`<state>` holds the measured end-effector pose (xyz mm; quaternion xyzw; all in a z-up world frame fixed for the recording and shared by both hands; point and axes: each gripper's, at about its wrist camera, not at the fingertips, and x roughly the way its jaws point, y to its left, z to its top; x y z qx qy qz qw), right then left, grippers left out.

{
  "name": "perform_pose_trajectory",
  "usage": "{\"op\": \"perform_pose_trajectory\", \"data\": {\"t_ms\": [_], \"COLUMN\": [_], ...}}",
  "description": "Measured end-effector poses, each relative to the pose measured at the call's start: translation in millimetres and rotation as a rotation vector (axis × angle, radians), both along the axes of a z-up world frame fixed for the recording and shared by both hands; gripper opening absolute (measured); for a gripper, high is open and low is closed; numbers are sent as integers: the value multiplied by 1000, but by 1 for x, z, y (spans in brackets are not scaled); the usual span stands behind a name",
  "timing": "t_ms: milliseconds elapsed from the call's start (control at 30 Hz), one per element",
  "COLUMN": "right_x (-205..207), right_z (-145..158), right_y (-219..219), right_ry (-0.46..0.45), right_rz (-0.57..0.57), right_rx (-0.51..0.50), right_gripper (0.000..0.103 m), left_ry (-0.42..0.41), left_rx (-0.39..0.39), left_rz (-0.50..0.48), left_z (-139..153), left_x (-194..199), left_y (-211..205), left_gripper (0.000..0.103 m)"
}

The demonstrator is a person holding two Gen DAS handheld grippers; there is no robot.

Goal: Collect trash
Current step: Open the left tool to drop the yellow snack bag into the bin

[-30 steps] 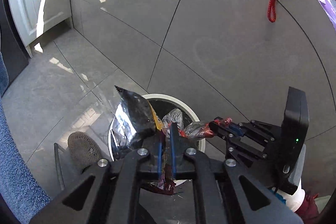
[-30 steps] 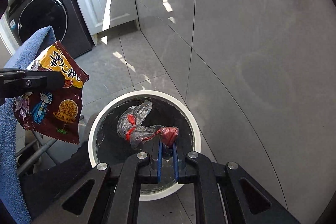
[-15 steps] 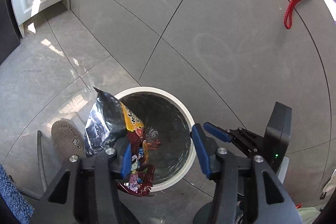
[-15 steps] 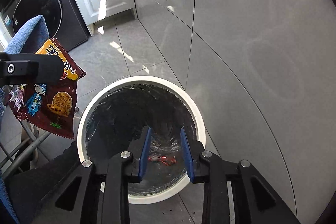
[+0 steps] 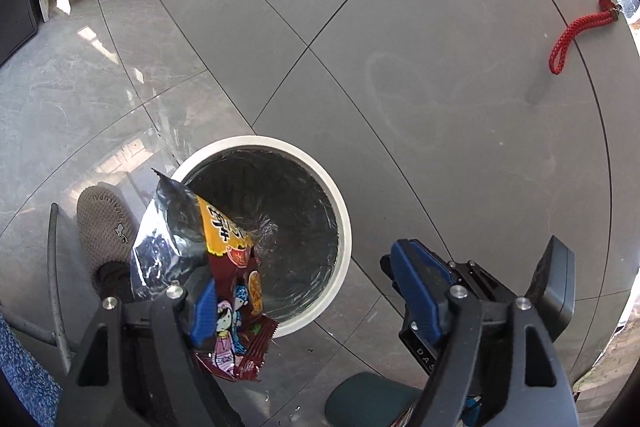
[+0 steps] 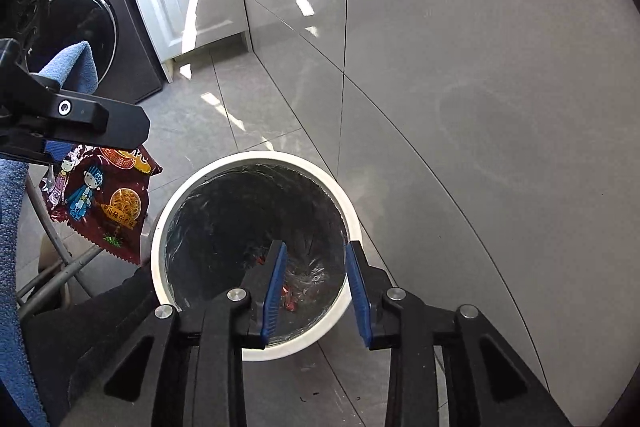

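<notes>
Left gripper: angling steeply down beside the bin, jaws opening; the dark red and yellow foil snack wrapper is clinging to its left blue pad only.
Right gripper: pointing down over the bin, jaws parted, holding nothing.
White round bin with black liner: containing a crumpled clear and red wrapper at the bottom.
Snack wrapper axis: hanging roughly upright, silver open end up, over the bin's rim.

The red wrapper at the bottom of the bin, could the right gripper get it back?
Probably yes. The right gripper hangs open right above the bin, and nothing covers the red wrapper lying on the black liner. It would have to go deep, though.
</notes>
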<state>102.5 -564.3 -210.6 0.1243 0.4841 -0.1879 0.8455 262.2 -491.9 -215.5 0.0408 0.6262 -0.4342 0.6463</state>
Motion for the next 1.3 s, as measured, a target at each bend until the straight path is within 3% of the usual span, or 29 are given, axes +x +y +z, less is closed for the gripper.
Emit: {"op": "perform_pose_trajectory", "data": {"t_ms": [167, 300, 533, 800, 1100, 1300], "right_x": [-5, -11, -16, -20, -27, -30], "right_z": [6, 6, 8, 9, 25, 60], "right_y": [1, 2, 5, 7, 12, 35], "right_ry": [-25, -37, -78, -101, -115, -159], "right_rz": [-7, -16, -17, -12, 2, 48], "right_rx": [7, 8, 46, 59, 35, -12], "right_gripper": [30, 32, 32, 33, 33, 33], "left_ry": [54, 34, 148, 118, -131, -308], "left_rx": [7, 31, -36, -37, -62, -69], "left_rz": [8, 5, 45, 64, 51, 66], "left_z": [-6, -8, -12, -3, 55, 112], "left_x": [0, -2, 2, 3, -18, -38], "left_y": [-4, -8, -6, -4, 26, 81], "left_gripper": [77, 77, 77, 77, 77, 77]}}
